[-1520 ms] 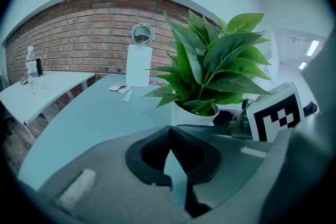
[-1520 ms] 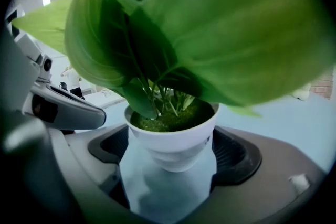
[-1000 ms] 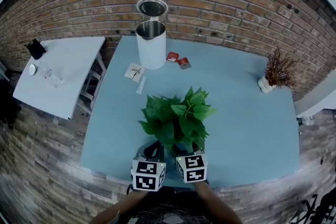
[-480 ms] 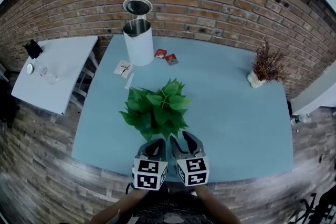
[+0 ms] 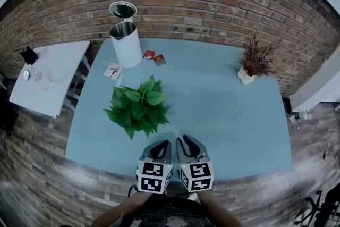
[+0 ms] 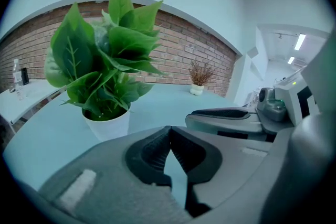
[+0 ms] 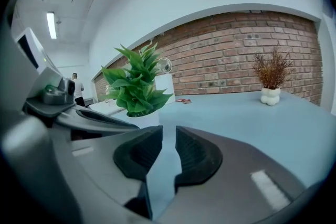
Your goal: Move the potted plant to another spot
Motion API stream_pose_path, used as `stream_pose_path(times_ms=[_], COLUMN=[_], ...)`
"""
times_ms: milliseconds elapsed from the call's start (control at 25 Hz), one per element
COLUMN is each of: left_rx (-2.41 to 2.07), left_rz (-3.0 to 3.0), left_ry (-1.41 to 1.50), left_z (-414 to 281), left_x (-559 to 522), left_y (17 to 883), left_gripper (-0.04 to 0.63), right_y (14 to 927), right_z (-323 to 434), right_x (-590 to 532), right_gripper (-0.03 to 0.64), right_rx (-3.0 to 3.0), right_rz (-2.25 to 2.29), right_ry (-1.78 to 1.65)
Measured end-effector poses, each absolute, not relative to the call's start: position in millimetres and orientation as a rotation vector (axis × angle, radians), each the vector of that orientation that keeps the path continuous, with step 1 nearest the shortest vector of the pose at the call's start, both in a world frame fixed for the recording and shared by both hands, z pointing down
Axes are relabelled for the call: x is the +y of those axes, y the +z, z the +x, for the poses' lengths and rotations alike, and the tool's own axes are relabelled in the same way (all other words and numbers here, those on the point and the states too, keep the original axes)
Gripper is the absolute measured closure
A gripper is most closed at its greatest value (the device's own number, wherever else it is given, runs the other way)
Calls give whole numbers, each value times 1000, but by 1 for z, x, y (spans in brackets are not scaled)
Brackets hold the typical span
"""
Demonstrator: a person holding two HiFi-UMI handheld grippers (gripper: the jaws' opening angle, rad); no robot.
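Plant [image 5: 137, 109]: upright on the table [image 5: 228, 109], left of centre in the head view, clear of both grippers.
Left gripper [image 6: 169, 131]: clenched, tips meeting, empty.
Right gripper [image 7: 168, 134]: narrow gap, nothing between; jaws have just been closing.
Both: side by side, bottom centre.

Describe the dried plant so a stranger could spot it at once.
Find the blue table against the brick wall. Near its far right corner, by the wall, a small white vase stands alone. It holds bare brown twigs, unlike the leafy green plant on the table's left half.
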State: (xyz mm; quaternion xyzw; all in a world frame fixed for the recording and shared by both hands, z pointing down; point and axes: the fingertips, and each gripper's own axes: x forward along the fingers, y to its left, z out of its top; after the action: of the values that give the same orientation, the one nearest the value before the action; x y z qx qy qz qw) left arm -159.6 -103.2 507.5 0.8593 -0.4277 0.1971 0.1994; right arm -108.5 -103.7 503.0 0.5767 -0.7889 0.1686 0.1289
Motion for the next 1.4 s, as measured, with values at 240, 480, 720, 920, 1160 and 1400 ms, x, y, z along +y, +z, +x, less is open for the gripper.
stream_pose_path(times_ms=[240,480,720,920,1160,1400], left_rx=[-1185,-1204,-1212,-1213,-1222,-1228], left_rz=[2423,2442,2459,2468,2493,2492], left_ry=[534,538,524,525,540,546], left_z=[-129,-109,-89,-73,-57,-47], left_x=[-91,-84,-75,-66,-56,-46], left_y=[500,491,485,483,479,479], left_gripper=[595,595,597,597,597,597], right_y=[491,483,479,479,478,479], right_z=[-78,-58,-41,-24,-5,4], right_x=[-91,-82,-72,-61,-51,-42], right_gripper=[605,611,611,611,611,611], right_rx=[-2294,-2311,-2325,-2318,-2311,-2314], right_rz=[1710,1690,1680,1681,1687,1676], right_ry=[472,451,480,502,517,530])
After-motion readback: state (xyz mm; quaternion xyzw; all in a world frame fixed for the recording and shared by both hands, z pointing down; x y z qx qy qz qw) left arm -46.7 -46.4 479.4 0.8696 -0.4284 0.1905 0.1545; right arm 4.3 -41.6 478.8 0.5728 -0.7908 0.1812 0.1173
